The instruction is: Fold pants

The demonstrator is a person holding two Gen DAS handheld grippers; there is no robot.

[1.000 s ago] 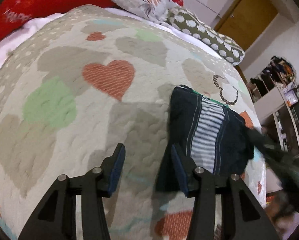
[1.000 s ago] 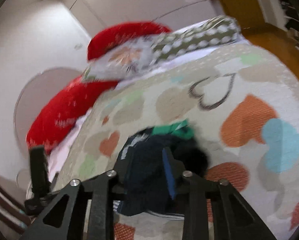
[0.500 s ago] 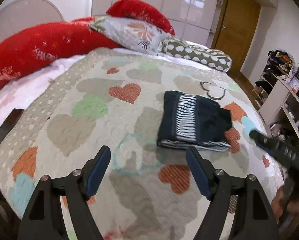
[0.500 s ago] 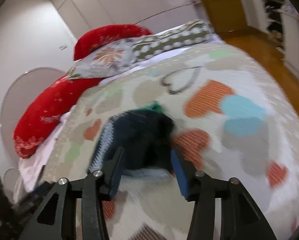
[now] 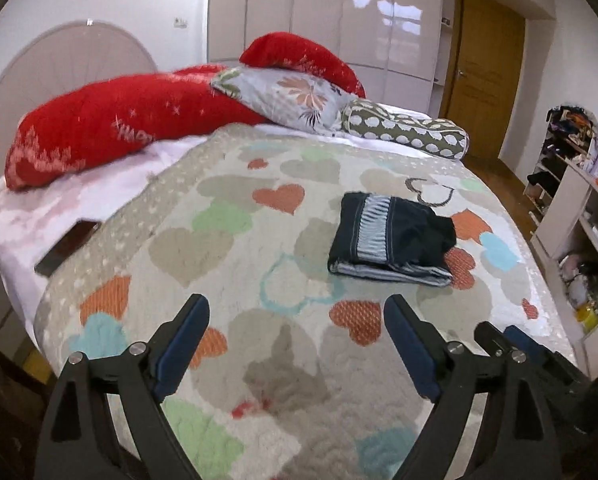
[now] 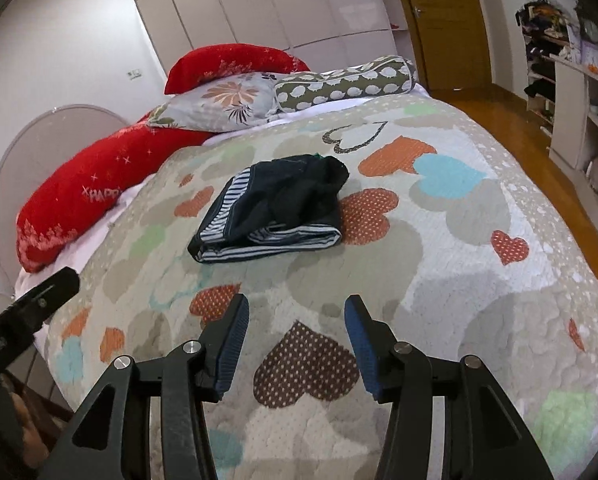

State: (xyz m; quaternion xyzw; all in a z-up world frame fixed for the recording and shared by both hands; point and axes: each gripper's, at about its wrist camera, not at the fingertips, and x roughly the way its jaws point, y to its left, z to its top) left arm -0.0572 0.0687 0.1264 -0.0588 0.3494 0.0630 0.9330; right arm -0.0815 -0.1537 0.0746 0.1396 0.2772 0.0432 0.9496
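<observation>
On the heart-patterned quilt [image 5: 227, 240], right of centre in the left wrist view, the pants [image 5: 393, 236] lie as a compact, roughly rectangular bundle: dark fabric with a striped panel on top and striped layers showing along the near edge. A scrap of green shows at the far edge in the right wrist view [image 6: 318, 155]. Top layer is slightly rumpled on one side; stack otherwise square.

Change since a second ago: both tools were then right at the cloth, the left pad against the bundle's edge, the right one with dark fabric between its fingers. Now both are drawn back toward the foot of the bed, well apart from the bundle.

Left gripper [image 5: 297, 344]: jaws have just been opening, now stand wide, nothing between them but quilt. Right gripper [image 6: 297, 344]: jaws opened about half a second back and have held since, moderately apart, nothing held. Its tip also shows at the lower right of the left view [image 5: 507, 340].

Beyond: red bolster [image 5: 111, 128], floral pillow [image 5: 287, 100] and spotted roll cushion [image 5: 407, 132] at the head; wardrobe doors [image 5: 319, 12] and wooden door [image 5: 483, 80] behind; cluttered shelves [image 5: 579, 208] to the right.

Judgement: release plus retreat reads as the final fold set down; task looks essentially complete, barring a tidy of the rumpled corner.
</observation>
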